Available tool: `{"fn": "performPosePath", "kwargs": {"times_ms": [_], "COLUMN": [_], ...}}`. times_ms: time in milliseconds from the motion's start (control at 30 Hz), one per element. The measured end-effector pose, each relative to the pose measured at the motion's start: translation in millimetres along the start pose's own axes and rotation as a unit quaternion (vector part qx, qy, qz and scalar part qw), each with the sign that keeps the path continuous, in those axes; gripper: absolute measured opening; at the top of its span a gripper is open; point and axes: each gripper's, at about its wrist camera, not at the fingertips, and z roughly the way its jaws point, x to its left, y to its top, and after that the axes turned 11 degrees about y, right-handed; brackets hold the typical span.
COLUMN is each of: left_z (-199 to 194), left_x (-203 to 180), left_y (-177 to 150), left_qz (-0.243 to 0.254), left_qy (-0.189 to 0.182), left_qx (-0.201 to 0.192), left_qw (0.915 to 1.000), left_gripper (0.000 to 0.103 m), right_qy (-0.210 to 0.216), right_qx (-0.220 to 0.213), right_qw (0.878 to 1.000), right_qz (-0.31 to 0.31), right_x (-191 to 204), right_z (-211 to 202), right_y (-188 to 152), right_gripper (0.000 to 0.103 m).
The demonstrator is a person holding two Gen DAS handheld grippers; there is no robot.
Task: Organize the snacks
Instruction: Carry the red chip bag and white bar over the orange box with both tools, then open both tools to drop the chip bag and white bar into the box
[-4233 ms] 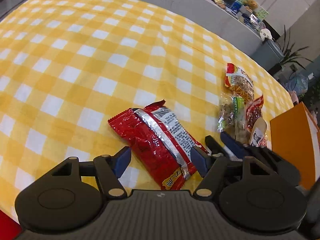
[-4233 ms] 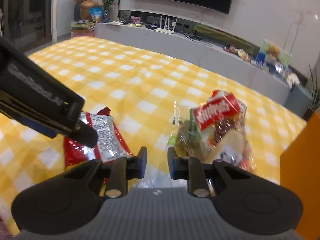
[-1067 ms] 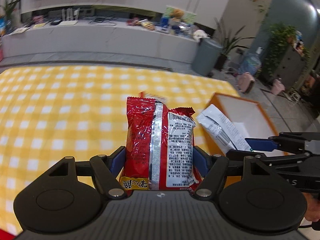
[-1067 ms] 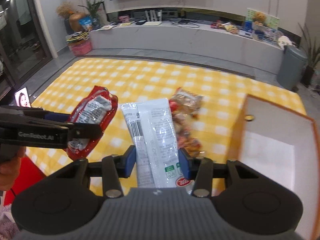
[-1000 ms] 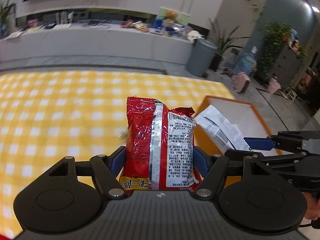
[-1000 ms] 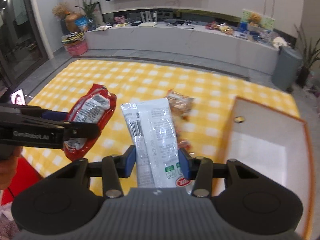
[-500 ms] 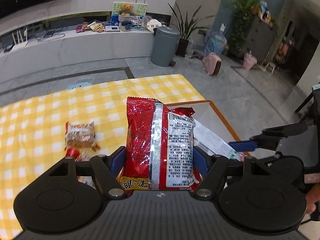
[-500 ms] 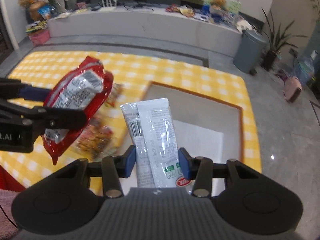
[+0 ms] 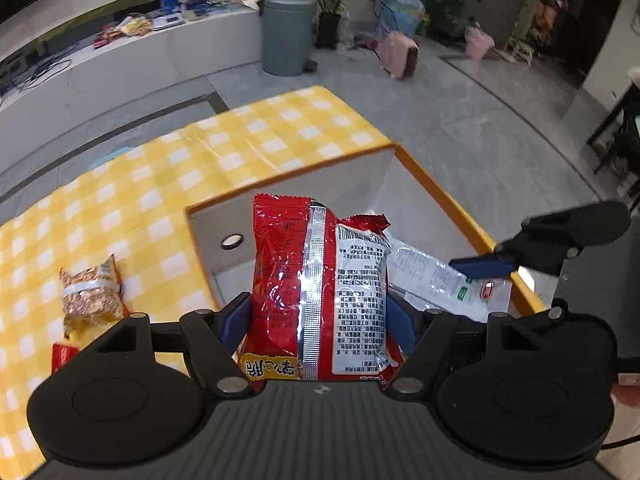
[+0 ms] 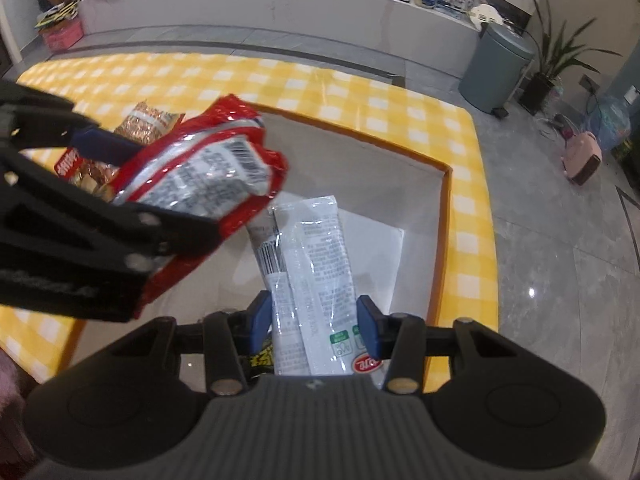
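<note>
Snacks are midway into storage: two packets hang over the orange-rimmed box [image 9: 436,190], none visibly lies in it, and at least one more waits on the checked cloth [image 9: 280,132], so release and further pickups remain, I judge. At the centre of the left wrist view, the red packet [image 9: 320,300] stands upright, glossy and crinkled, with a silver seam and a printed white panel; the left gripper [image 9: 318,316] is clamped on its lower sides. In the lower centre of the right wrist view, the white packet [image 10: 310,280], long, flat and partly see-through, points into the box's pale interior, pinched between the right gripper [image 10: 312,324] pads, jaws partly closed. A brown snack bag [image 9: 92,296] lies at left on the cloth, beside the box.
</note>
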Motion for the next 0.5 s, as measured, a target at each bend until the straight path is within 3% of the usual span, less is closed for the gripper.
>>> {"fn": "performPosePath", "kwargs": {"times_ms": [500], "left_z": [38.8], "left_x": [-27.6], "left_y": [4.5], "left_qz": [0.096], "left_qy": [-0.003], "left_qx": [0.039], "left_qw": [0.9946], "left_gripper": [0.081], "right_qy": [-0.003], "right_qx": [0.037], "right_qw": [0.999], "right_qz": [-0.021], "right_x": [-18.6], "right_z": [39.1], "right_y": [0.1], "right_gripper": [0.045]}}
